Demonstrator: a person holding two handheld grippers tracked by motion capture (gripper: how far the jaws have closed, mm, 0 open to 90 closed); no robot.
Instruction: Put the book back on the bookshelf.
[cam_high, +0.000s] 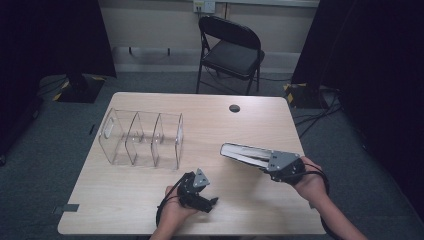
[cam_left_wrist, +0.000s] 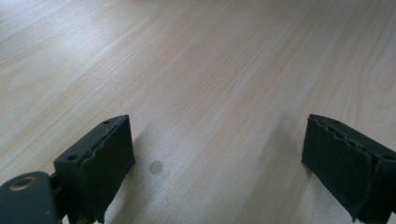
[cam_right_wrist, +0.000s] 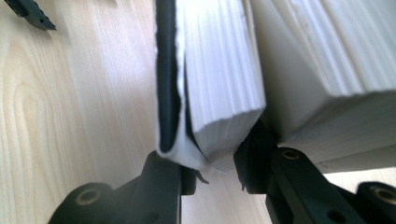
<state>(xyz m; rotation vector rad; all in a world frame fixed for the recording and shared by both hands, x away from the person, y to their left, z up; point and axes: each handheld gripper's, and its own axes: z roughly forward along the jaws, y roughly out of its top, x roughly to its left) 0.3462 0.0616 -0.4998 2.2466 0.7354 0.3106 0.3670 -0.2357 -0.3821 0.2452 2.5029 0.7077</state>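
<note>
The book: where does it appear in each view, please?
High view: the book is right of centre, held above the table by the right hand-held gripper.
Left gripper view: the pale table lies between open jaws.
Right gripper view: book at centre, clamped part-open.
Shared landmark: the wooden table.

Pale wood-grain table (cam_high: 125, 200), small dark round spot near far edge. Clear, colourless divider rack (cam_high: 142, 139). Black-covered book (cam_high: 247, 152), white page edges finely striped. Black grippers, left (cam_high: 212, 202) and right (cam_high: 265, 165), grey plates on top. Black folding chair (cam_high: 231, 50). Grey floor.
</note>
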